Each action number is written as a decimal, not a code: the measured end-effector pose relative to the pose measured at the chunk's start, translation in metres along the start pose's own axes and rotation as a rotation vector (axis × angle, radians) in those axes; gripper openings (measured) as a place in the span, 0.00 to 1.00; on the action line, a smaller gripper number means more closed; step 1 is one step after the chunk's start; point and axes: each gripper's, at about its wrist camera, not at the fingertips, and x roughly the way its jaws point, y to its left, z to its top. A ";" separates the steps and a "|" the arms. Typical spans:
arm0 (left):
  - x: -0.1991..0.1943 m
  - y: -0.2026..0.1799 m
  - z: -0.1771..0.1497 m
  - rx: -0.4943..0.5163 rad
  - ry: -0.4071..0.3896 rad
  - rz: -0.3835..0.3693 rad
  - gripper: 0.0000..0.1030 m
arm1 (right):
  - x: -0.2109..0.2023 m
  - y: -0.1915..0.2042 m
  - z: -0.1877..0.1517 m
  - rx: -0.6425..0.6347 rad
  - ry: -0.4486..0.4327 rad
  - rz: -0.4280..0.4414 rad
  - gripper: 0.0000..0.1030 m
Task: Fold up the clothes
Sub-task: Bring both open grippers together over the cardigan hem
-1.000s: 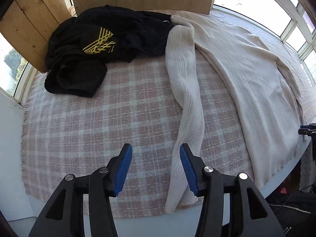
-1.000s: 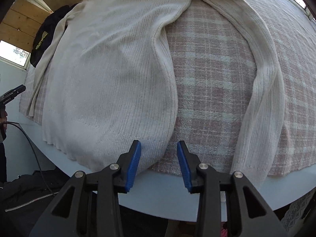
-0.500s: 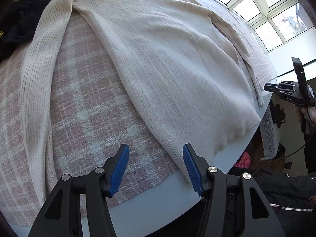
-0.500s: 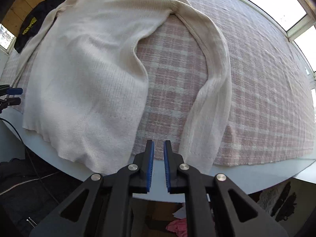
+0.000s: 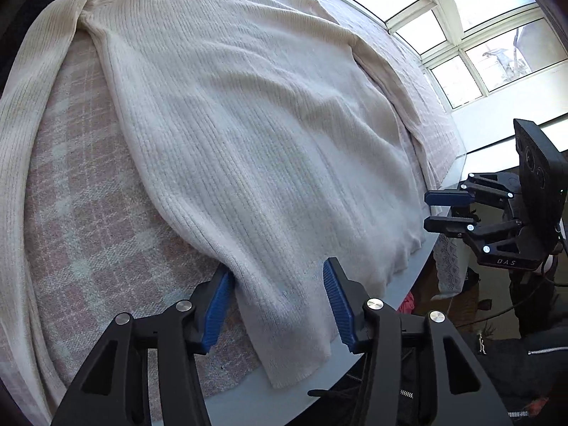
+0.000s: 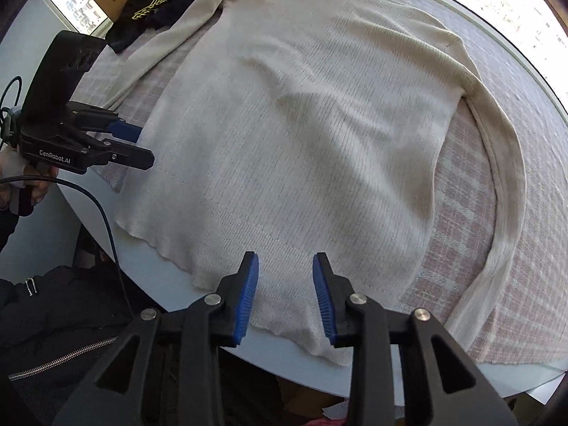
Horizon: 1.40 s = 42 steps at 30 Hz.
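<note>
My right tongs [image 6: 285, 294], clenched half a second ago, now gape like my left tongs [image 5: 277, 305] over the sweater [image 6: 301, 124] hem.

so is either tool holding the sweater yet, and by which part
Nothing is held. The left tool and the right tool are both open, at the hem of the cream sweater, not clamped.
</note>
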 end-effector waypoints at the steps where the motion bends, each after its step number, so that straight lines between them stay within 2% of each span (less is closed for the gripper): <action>1: -0.003 -0.004 0.004 0.012 -0.004 -0.005 0.47 | 0.000 0.006 0.000 -0.015 -0.003 0.022 0.31; 4: -0.010 -0.017 0.022 0.049 0.010 -0.048 0.50 | -0.013 0.018 -0.005 -0.073 -0.007 0.070 0.31; 7: -0.009 -0.032 0.041 0.093 0.030 -0.065 0.54 | -0.004 0.021 -0.001 -0.076 0.011 0.069 0.31; 10: -0.019 -0.036 0.034 0.119 0.034 -0.072 0.55 | 0.003 0.020 0.005 -0.040 0.014 0.099 0.31; 13: -0.035 -0.020 0.023 0.073 0.006 -0.066 0.55 | 0.005 0.032 0.014 -0.041 -0.012 0.152 0.31; 17: -0.061 0.024 0.005 0.015 -0.019 0.054 0.55 | 0.011 0.064 0.030 -0.104 -0.043 0.129 0.31; 22: -0.075 0.058 -0.027 -0.040 -0.022 0.085 0.55 | 0.033 0.097 0.053 -0.143 -0.033 0.090 0.31; 24: -0.072 0.061 -0.036 -0.044 -0.017 0.066 0.55 | 0.044 0.103 0.058 -0.153 -0.017 0.079 0.31; 28: -0.062 0.055 -0.044 -0.005 0.001 0.031 0.55 | 0.062 0.097 0.062 -0.147 0.016 0.080 0.31; 30: -0.055 0.049 -0.045 0.021 0.008 0.017 0.55 | 0.071 0.094 0.064 -0.145 0.033 0.080 0.26; 31: -0.052 0.046 -0.045 0.035 0.013 0.009 0.55 | 0.072 0.086 0.065 -0.120 0.041 0.075 0.22; 34: -0.039 0.028 -0.039 0.099 0.035 -0.018 0.55 | 0.069 0.057 0.063 -0.053 0.044 0.044 0.22; 38: -0.019 0.002 -0.031 0.185 0.066 -0.033 0.55 | 0.067 0.011 0.061 0.126 0.037 0.159 0.22; 42: 0.000 -0.029 -0.022 0.276 0.084 -0.014 0.55 | 0.073 -0.012 0.055 0.184 0.042 0.207 0.22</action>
